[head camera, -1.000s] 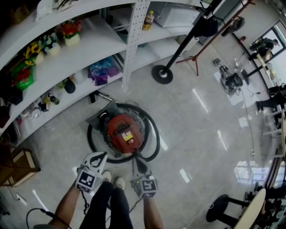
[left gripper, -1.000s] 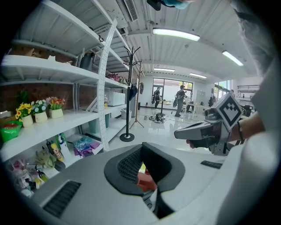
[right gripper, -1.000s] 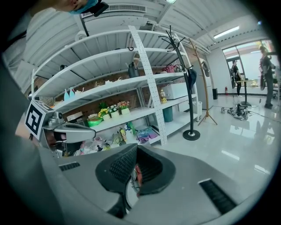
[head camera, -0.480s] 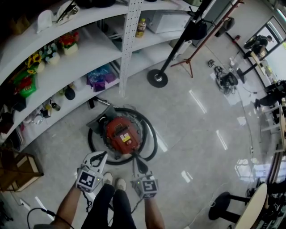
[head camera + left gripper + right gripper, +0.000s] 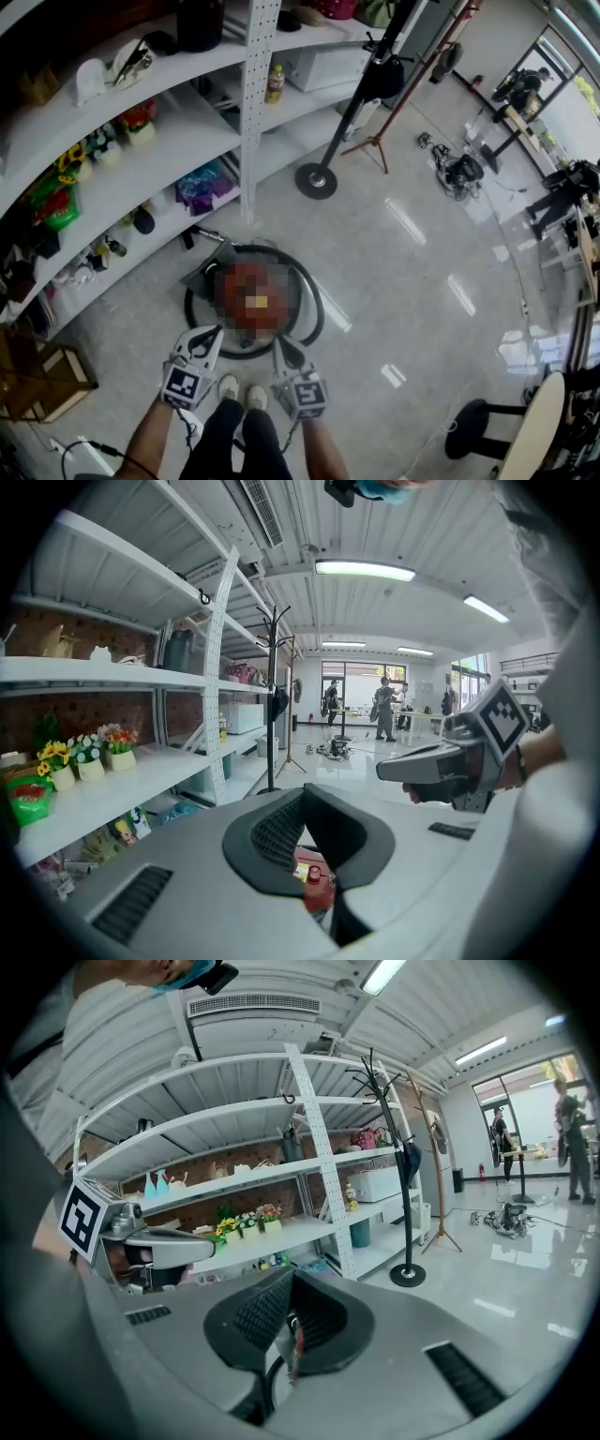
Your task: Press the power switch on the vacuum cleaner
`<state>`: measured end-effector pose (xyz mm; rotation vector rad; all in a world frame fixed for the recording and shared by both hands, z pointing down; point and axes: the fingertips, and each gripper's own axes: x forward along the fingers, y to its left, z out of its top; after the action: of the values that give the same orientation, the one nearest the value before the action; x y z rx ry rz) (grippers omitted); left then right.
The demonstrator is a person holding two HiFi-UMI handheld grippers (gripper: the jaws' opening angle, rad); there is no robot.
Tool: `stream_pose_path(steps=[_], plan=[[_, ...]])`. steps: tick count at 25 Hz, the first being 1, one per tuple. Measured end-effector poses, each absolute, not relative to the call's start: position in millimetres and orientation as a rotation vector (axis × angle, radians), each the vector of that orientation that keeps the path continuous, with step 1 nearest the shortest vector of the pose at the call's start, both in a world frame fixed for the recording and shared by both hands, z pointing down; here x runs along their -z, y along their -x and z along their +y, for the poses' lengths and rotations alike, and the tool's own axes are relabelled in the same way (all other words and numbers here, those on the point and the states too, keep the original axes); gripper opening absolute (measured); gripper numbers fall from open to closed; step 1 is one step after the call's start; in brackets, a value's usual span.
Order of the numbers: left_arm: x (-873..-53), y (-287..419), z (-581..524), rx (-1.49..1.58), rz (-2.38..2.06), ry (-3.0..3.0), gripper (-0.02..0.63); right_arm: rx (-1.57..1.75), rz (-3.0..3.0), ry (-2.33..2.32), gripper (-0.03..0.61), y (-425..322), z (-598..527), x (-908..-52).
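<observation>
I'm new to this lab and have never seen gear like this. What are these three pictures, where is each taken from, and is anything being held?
There is no robot arm here. A person standing on a shiny floor holds a hand-held gripper in each hand. The head view comes from a camera on their head, looking steeply down. In it the left gripper and right gripper point toward a red vacuum cleaner on the floor. Its black hose rings it, and white shelves stand beside it. The other two pictures come from a camera riding on each gripper, looking along its fingers. Both pairs of fingers are together and hold nothing.
</observation>
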<state>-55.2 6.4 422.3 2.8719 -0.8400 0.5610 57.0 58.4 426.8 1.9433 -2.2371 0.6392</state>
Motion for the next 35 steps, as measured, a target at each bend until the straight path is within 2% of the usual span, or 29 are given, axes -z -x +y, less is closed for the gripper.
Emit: stream_pose_path(steps=[35], plan=[[-295,52,24,-0.479,-0.839,-2.932,0.006,-0.568,-2.299,-1.957,0.012,-46,73,-305]])
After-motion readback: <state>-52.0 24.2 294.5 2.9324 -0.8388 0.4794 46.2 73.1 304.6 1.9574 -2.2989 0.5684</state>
